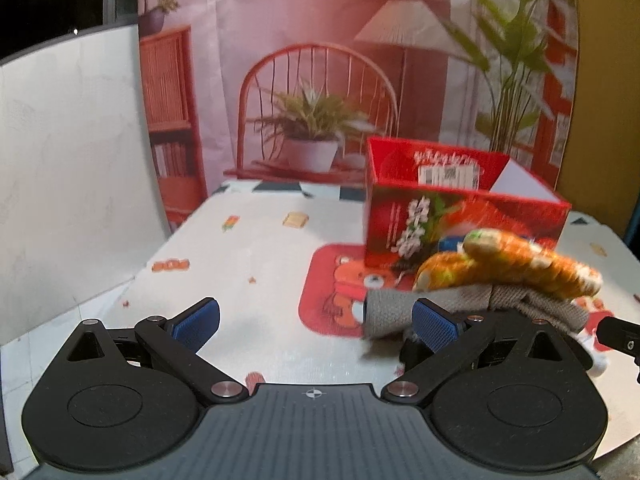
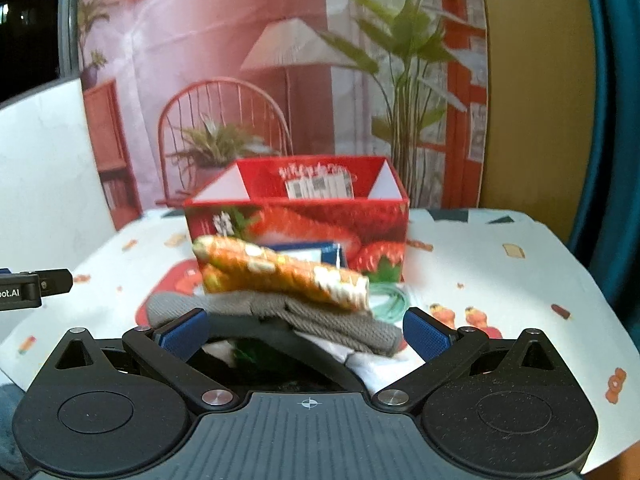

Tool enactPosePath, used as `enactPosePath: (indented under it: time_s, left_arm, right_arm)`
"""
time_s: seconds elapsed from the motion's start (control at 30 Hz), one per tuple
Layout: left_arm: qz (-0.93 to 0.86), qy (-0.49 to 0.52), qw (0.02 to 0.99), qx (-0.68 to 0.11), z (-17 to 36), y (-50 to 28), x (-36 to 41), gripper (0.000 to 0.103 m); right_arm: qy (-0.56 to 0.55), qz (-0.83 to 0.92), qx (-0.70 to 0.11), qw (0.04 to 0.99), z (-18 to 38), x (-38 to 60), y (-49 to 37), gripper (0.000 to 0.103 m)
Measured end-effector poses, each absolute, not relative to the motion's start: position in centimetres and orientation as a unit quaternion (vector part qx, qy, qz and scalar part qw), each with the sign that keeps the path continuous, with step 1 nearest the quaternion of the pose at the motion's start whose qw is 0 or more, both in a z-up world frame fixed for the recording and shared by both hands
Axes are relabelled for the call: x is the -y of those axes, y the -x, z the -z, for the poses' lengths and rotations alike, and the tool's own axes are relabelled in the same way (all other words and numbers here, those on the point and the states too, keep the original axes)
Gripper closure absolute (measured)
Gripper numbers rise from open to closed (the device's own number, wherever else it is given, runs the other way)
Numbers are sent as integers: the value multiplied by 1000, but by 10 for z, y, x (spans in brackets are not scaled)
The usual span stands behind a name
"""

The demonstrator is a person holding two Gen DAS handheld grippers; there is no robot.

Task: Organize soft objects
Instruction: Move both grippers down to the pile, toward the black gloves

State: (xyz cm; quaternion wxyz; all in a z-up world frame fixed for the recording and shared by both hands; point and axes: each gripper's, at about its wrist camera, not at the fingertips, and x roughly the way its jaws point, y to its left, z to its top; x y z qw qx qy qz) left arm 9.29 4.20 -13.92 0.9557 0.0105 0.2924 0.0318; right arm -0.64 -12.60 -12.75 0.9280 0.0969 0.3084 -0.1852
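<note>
Sitting limp in a pile before the box (image 2: 296, 220), the orange sock (image 2: 280, 272) and grey cloth (image 2: 320, 320) look light and floppy. Both grippers, left (image 1: 316, 320) and right (image 2: 306, 330), stand wide open, holding nothing. Best hold, I judge: pinch the folded grey bulk, not a loose edge.

Left gripper (image 1: 316, 320) and right gripper (image 2: 306, 332), fingers spread wide, level above the table.

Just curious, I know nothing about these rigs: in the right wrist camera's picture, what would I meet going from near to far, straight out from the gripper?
Right gripper → grey knitted cloth → orange patterned soft roll → red strawberry box → printed room backdrop.
</note>
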Motion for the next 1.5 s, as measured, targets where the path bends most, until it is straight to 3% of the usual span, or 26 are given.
enactPosePath:
  time_s: [0.63,1.1,1.5]
  left_arm:
    - [6,6,935,-354,203,-119,-41,1]
    - [34,23,922,-386,228,-123,-38,6]
    - [71,46,913,-400,239,-129,-35,27]
  right_arm:
    - [-130,168,-397,893,202,121,-2,1]
    - [-166,170,-439,866,229,131,-1,10]
    - [-156,157,-433,874,229,127,-3,28]
